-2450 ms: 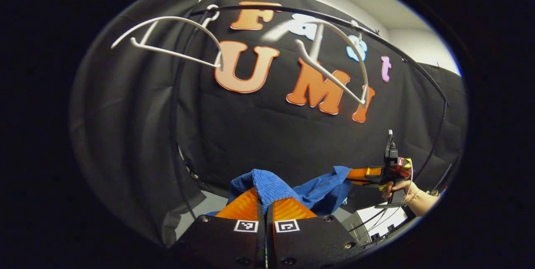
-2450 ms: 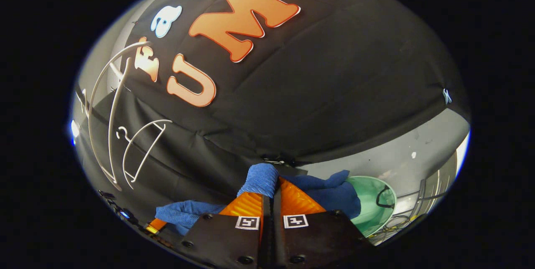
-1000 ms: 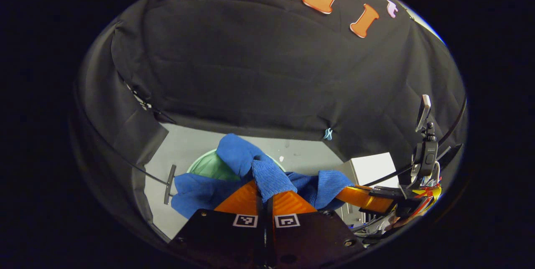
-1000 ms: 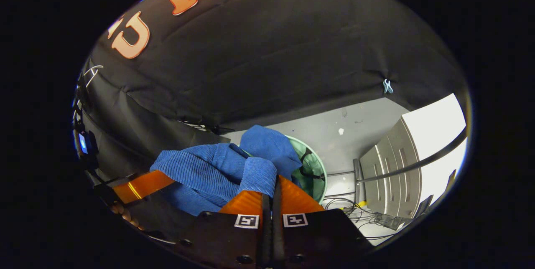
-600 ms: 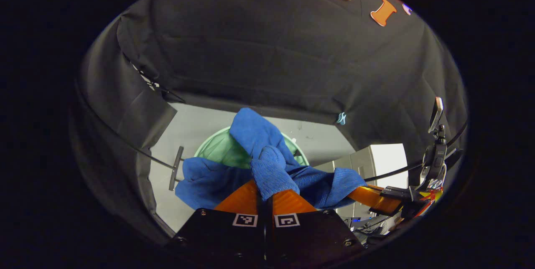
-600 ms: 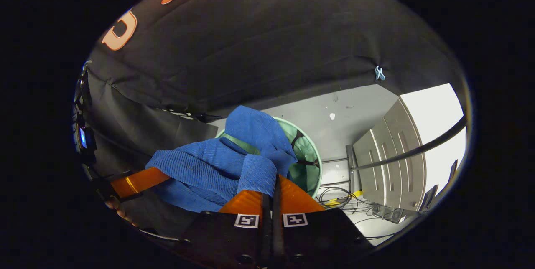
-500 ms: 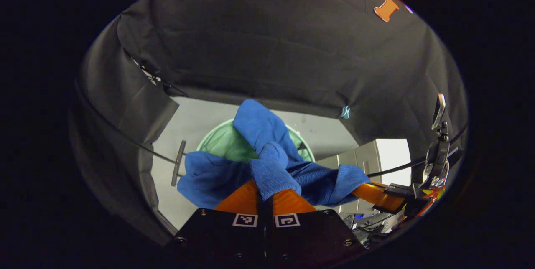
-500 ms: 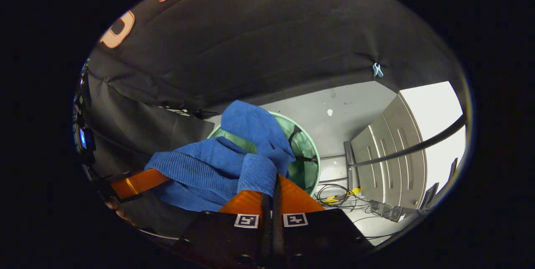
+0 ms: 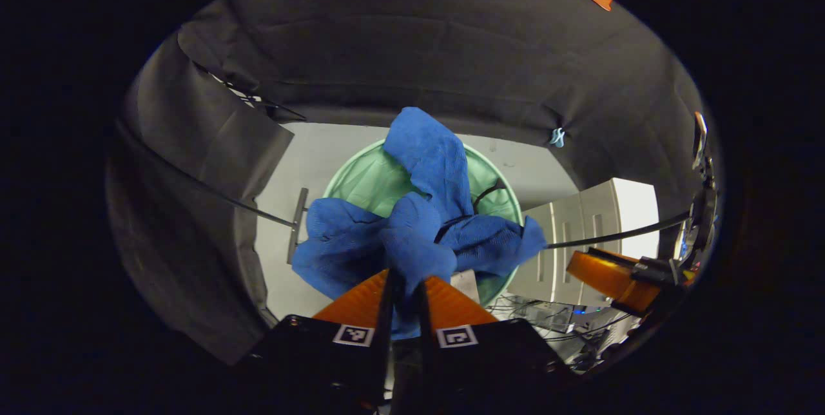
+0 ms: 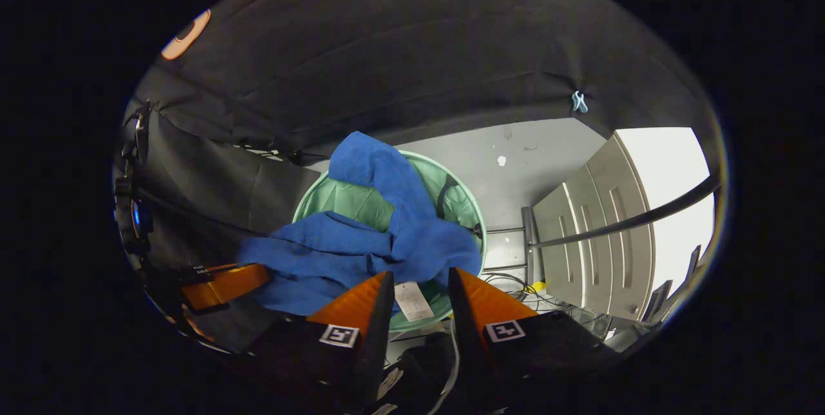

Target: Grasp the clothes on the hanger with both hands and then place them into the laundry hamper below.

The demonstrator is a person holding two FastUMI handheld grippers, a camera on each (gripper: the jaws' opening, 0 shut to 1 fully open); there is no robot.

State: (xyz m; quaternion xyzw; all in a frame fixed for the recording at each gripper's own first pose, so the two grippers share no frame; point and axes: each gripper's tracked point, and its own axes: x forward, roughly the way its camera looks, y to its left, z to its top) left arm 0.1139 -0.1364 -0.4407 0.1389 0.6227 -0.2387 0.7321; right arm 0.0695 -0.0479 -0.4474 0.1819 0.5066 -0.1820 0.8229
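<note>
Both claws are over the laundry hamper [image 9: 351, 176], looking down into it. My left gripper [image 9: 405, 283] has a narrow gap with a fold of the blue garment [image 9: 432, 164] sitting in it. I can't tell whether the fingers actually press on the cloth or it just lies between them. In the left gripper view the garment runs from the fingertips up toward 12 o'clock, with one long piece draped across the hamper's mouth to its far rim. A lobe bulges out at 9 o'clock past the near rim, and another reaches toward 3 o'clock. The right gripper [image 9: 606, 273] is at 3 o'clock in that view, apart from the cloth's edge. In the right gripper view my right gripper [image 10: 416, 279] is spread wide and holds nothing. The garment [image 10: 387, 183] bunches just beyond the fingertips, and its white tag [image 10: 412, 300] hangs in the gap between them. The hamper [image 10: 335, 199] is green and round, at 12 o'clock from the tips, and sits on the grey floor [image 10: 515, 151]. The left gripper [image 10: 225, 285] is at 9 o'clock there, right at the cloth's left edge. A grey cabinet [image 10: 580, 221] stands at 3 o'clock, near the hamper, with loose cables [image 10: 515, 286] on the floor between them.
</note>
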